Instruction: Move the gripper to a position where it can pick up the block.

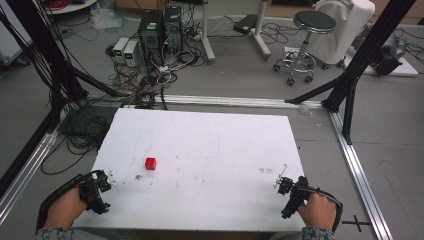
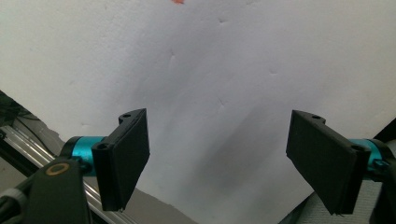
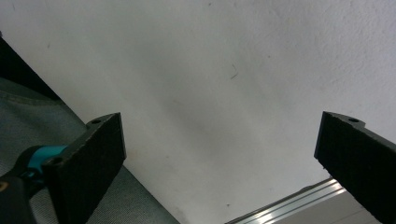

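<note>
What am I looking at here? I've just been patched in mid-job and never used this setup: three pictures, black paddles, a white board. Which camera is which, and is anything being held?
There is no robot arm. A person holds a hand-held two-jaw left gripper and a matching right gripper, one in each hand.

The wide picture comes from a fixed camera above the person, looking down on the white rectangular foam-like tabletop. The other two come from cameras riding on each gripper; the black paddles rising from the bottom are that gripper's own jaws.

On the tabletop lies one small red cube, nearer the left gripper, plus a few faint marks. Both grippers sit at the near corners with jaws wide apart and nothing between them, so nothing is held.
</note>
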The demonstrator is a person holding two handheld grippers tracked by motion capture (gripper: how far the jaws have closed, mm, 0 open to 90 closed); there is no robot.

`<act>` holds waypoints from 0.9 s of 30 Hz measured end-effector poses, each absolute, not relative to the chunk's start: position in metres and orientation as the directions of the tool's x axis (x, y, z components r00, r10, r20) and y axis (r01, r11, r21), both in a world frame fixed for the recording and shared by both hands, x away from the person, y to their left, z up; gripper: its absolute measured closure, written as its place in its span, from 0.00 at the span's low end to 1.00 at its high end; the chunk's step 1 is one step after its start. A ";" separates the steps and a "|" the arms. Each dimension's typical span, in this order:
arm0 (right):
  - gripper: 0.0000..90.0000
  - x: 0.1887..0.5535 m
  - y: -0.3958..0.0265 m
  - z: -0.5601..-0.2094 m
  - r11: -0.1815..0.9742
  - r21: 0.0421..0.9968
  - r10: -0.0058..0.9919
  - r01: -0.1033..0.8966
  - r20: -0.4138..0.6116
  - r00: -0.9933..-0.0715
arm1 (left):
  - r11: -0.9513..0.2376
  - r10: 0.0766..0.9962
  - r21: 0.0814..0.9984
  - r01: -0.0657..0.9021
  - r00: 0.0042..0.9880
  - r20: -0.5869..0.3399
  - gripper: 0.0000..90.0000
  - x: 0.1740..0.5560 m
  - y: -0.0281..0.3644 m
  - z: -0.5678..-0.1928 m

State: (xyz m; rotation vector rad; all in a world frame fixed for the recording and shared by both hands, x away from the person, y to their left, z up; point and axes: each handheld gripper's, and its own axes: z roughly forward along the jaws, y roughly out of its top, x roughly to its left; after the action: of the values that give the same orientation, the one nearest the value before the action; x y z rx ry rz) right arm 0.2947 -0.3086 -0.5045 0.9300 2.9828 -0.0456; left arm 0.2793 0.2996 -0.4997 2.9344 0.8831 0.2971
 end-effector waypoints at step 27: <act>0.01 0.294 -0.308 -0.504 0.821 -0.018 0.570 0.570 -0.014 -0.821 | -0.836 0.548 0.125 0.534 0.822 0.153 0.24 0.280 0.301 -0.498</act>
State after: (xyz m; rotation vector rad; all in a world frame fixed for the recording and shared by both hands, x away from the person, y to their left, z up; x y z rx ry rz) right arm 0.2945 -0.3082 -0.5038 0.9365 2.9905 -0.0328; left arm 0.2798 0.3012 -0.4984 2.9254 0.8699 0.2803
